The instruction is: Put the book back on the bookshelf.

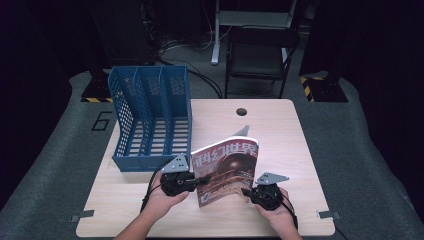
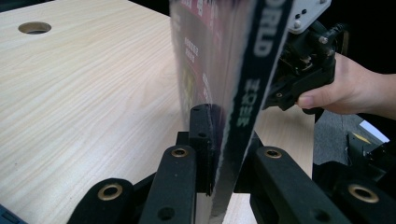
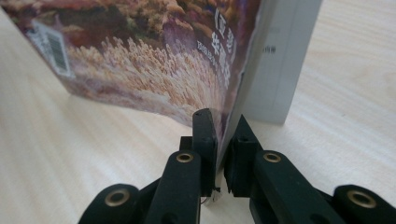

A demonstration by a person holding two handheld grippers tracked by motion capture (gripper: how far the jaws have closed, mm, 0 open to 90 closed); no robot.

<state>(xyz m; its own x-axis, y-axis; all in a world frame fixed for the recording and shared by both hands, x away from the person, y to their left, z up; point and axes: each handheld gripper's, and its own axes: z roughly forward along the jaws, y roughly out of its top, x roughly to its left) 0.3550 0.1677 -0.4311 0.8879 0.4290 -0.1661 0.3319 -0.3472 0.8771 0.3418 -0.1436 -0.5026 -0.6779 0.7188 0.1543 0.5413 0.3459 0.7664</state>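
Jaws of both grippers clamp the magazine (image 1: 227, 170).

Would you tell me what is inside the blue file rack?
The blue file rack shows three compartments holding nothing, only slatted floors. The solid front lip hides the lowest front strip.

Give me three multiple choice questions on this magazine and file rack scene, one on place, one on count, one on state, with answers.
1. Where does the blue file rack stand on the table?
A. far left
B. far right
C. near right

2. How many slots has the rack?
A. two
B. three
C. five

3. How is the magazine held?
A. flat
B. on edge, gripped at both sides
C. rolled up

Answers: A, it is left of the magazine; B, two dividers show; B, the left gripper and right gripper pinch its edges.
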